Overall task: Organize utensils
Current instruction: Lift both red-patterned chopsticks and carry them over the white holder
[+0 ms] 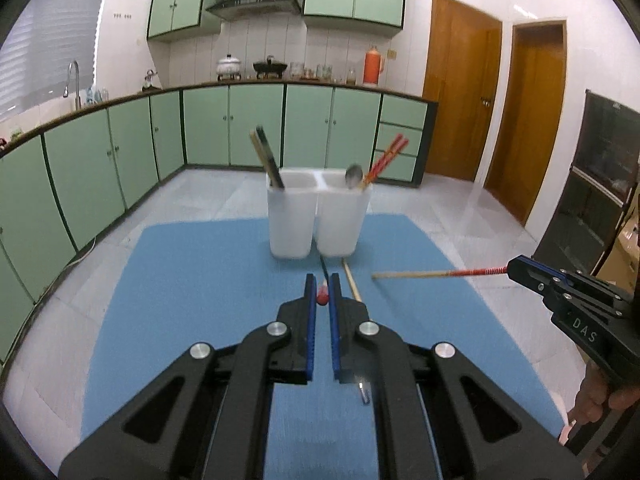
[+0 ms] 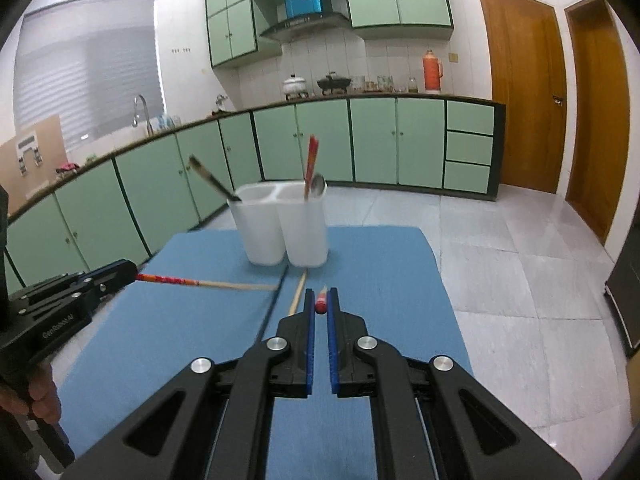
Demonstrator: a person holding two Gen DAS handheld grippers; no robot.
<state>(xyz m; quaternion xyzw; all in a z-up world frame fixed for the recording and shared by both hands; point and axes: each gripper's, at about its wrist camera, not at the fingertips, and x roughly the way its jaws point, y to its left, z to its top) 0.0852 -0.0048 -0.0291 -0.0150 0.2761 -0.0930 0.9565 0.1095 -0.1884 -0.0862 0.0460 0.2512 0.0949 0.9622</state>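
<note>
A white two-compartment utensil holder (image 1: pixel 318 216) (image 2: pixel 286 228) stands on the blue mat (image 1: pixel 192 300) (image 2: pixel 168 312). Its left compartment holds dark and tan chopsticks (image 1: pixel 267 160); its right holds red chopsticks (image 1: pixel 386 156) and a metal spoon (image 1: pixel 354 176). My left gripper (image 1: pixel 323 286) is shut on a red-ended chopstick (image 1: pixel 322 295), seen end-on. My right gripper (image 2: pixel 321 300) is shut on another red-ended chopstick (image 2: pixel 321 304); in the left wrist view it (image 1: pixel 516 268) holds that chopstick (image 1: pixel 436 274) level over the mat. A black chopstick (image 2: pixel 276 300) and a tan chopstick (image 2: pixel 297 294) lie on the mat.
The mat covers a table with grey floor tiles beyond. Green cabinets and a counter run along the back and left. Wooden doors (image 2: pixel 524 92) are at the right. A dark cabinet (image 1: pixel 592 184) stands at far right.
</note>
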